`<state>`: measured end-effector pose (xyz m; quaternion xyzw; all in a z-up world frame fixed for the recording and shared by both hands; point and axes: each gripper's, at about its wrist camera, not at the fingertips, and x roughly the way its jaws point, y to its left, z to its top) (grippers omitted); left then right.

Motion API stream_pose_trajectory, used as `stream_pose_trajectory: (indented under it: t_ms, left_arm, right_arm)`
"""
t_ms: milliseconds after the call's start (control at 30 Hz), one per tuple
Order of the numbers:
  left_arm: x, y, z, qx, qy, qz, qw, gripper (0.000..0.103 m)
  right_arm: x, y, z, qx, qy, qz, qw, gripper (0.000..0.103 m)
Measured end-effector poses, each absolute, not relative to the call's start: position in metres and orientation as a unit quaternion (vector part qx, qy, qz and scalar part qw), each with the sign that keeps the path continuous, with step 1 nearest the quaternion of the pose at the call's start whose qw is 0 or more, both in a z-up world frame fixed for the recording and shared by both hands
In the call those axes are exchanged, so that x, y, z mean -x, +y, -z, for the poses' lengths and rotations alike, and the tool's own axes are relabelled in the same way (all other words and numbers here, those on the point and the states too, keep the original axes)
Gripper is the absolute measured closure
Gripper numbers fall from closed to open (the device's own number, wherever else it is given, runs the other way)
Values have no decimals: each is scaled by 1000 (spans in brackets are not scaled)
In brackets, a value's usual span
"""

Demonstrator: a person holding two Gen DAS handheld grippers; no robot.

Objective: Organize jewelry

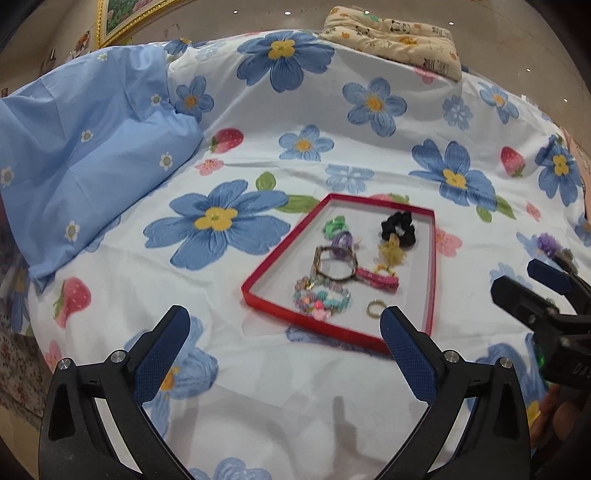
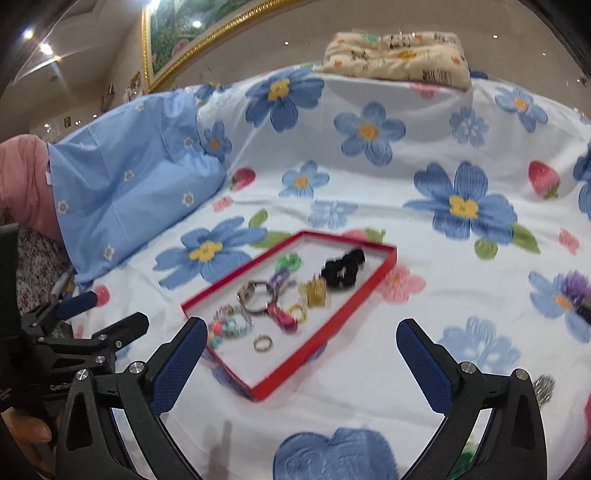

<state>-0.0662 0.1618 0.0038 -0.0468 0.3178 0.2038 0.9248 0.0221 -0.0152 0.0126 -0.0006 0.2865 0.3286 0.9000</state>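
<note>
A shallow red tray (image 1: 255, 295) (image 2: 325, 334) lies on the flowered bed sheet. In it are a black scrunchie (image 1: 398, 226) (image 2: 343, 267), a gold ring (image 1: 375, 307) (image 2: 263, 343), a beaded bracelet (image 1: 322, 297) (image 2: 229, 325), a watch (image 1: 336, 263) (image 2: 256, 293), a pink clip (image 1: 378, 279) (image 2: 282, 316), a yellow piece (image 1: 391, 248) (image 2: 314, 292), and green and purple ties. A purple flower piece (image 1: 549, 244) (image 2: 574, 286) lies on the sheet right of the tray. My left gripper (image 1: 284, 332) is open and empty before the tray's near edge. My right gripper (image 2: 301, 339) is open and empty over the tray's near corner.
A light blue pillow (image 1: 85, 158) (image 2: 129, 192) lies at the left. A cream folded quilt (image 1: 395, 37) (image 2: 399, 55) sits at the far edge. A gold-framed picture (image 2: 207, 33) hangs behind. A small silver item (image 2: 543, 387) lies by my right finger.
</note>
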Motion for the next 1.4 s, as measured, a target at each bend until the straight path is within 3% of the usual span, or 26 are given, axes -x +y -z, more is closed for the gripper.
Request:
stream_pose_trajectory:
  t_ms: [333,1400]
  left_arm:
    - [73,159,17,49,320,-207,923,0]
    - [84,148,3,39,301,-198,932,0]
  right_arm:
    - [-20,-16,18,5,311,-313,897,0]
    - [-12,-20,22,22,299,-301,905,0]
